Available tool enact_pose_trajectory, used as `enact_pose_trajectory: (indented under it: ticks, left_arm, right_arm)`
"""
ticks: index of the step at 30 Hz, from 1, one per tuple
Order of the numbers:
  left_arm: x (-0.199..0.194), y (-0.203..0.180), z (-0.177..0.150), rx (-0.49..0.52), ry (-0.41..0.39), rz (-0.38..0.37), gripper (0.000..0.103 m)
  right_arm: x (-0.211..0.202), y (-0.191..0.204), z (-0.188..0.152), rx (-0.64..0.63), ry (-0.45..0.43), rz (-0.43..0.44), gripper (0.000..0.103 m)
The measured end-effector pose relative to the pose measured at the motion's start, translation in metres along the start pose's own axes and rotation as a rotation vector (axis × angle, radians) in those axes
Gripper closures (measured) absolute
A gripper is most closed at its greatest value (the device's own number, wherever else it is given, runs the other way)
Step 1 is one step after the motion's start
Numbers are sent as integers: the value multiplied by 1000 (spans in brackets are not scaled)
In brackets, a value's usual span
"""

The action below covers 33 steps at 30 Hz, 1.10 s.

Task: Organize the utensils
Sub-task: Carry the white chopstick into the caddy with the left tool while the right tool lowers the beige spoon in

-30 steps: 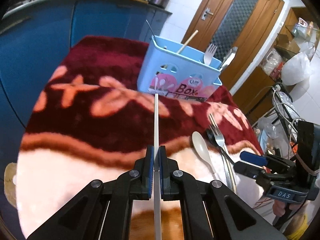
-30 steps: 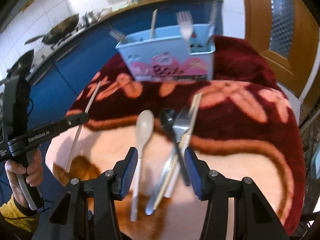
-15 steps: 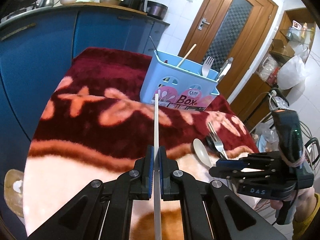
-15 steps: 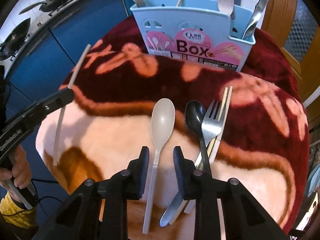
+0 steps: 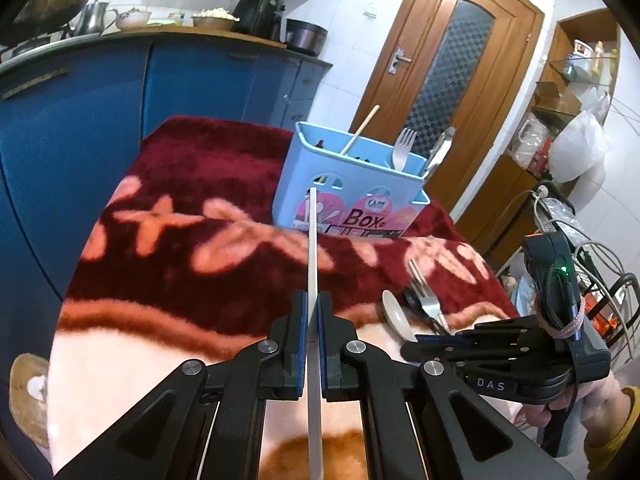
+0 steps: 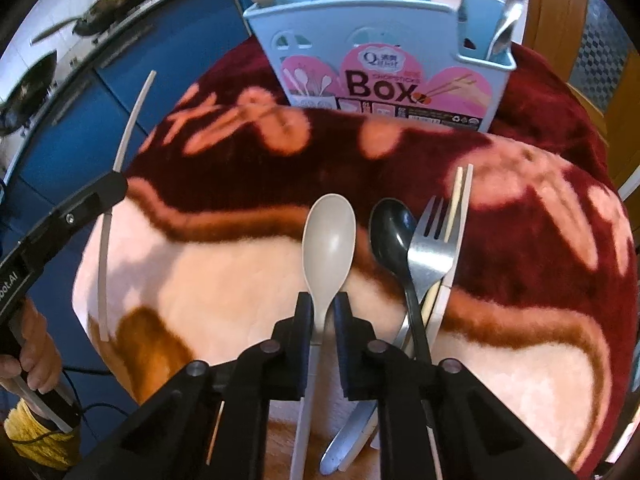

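Observation:
My left gripper [image 5: 312, 300] is shut on a long white chopstick [image 5: 312, 240], held above the blanket and pointing toward the light blue utensil box [image 5: 352, 184]. The right wrist view shows that same gripper [image 6: 114, 184] at the left. My right gripper [image 6: 322, 304] is closing, its pads against the handle of a beige spoon [image 6: 328, 240] that lies on the blanket. Right of it lie a black spoon [image 6: 390, 228], a metal fork [image 6: 432, 248] and a pair of chopsticks [image 6: 460, 200]. The box [image 6: 384, 60] holds a fork, a chopstick and other utensils.
A red and cream floral blanket [image 6: 240, 280] covers the table. Blue kitchen cabinets [image 5: 80, 120] run behind and to the left, with pans on the counter. A wooden door [image 5: 460, 80] and cluttered shelves [image 5: 560, 140] stand at the right. A person's hand [image 6: 28, 360] grips the left tool.
My right gripper moved in and down over the beige spoon and its jaws narrowed from wide apart to tight around the handle. The left gripper kept its hold on the chopstick, tilting slightly.

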<state>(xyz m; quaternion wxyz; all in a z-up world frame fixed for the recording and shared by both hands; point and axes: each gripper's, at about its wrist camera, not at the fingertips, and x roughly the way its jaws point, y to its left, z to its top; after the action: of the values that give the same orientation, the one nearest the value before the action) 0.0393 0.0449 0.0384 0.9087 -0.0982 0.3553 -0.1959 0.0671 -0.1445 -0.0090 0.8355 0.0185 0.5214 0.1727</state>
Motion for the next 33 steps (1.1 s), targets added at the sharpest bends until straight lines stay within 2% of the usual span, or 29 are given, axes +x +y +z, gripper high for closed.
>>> enact_pose_trajectory:
  ticks: [6,12,17,26,33]
  left_arm:
    - [-4,-10,6,14,-45,-20,99]
    - [-9,-18,19,-3,-108,-51,99]
    - [-8,-26,33,21,-156,-19,99]
    - [3,-35,59,55,-231,32,98]
    - [12,-36,89,39,-309,35,98]
  right_arm:
    - [-30,-9,-8,41,-175,95,91]
    - [-59,-13,-12,57,-355,102,91]
    - [-80,-25,-5,79,-470,106,92]
    - [-104,-37,9,76,-608,65,92]
    - [-113,-47,22,69,-672,39,92]
